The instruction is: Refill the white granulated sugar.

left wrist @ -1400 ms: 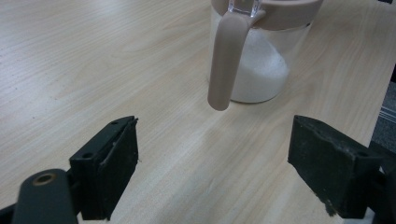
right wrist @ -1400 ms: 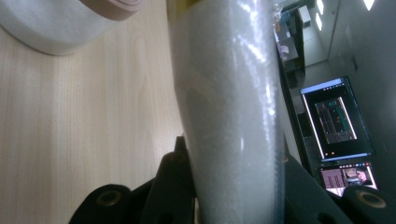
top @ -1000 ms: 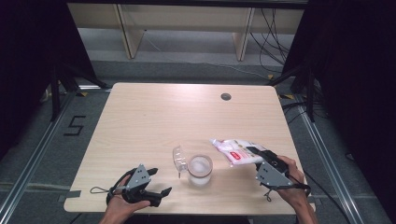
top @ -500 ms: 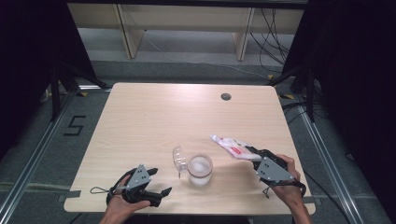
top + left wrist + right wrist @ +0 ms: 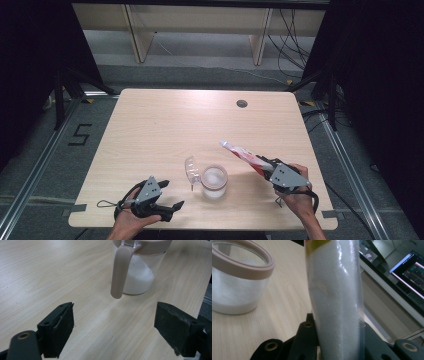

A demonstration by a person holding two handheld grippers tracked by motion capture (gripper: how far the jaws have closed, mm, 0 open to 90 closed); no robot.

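A clear jar (image 5: 214,181) with a beige rim stands near the table's front middle, part full of white powder, its clear lid (image 5: 190,171) flipped open to the left. My right gripper (image 5: 266,165) is shut on a red and white bag (image 5: 244,153) of white powder, held tilted with its free end pointing up-left, just right of the jar. In the right gripper view the bag (image 5: 337,290) rises between the jaws, the jar (image 5: 239,277) beside it. My left gripper (image 5: 170,196) rests open at the front left; its view shows the jar (image 5: 138,275) and a beige tab (image 5: 119,275) ahead of wide-apart jaws.
The wooden table (image 5: 165,125) has a round cable hole (image 5: 242,104) at the back right. Its right edge lies close to my right hand. Shelving legs and cables stand on the floor beyond the far edge.
The right gripper has lifted and turned the bag from lying flat on the table to a tilted, edge-on hold with its tip nearer the jar. The left gripper has stayed put.
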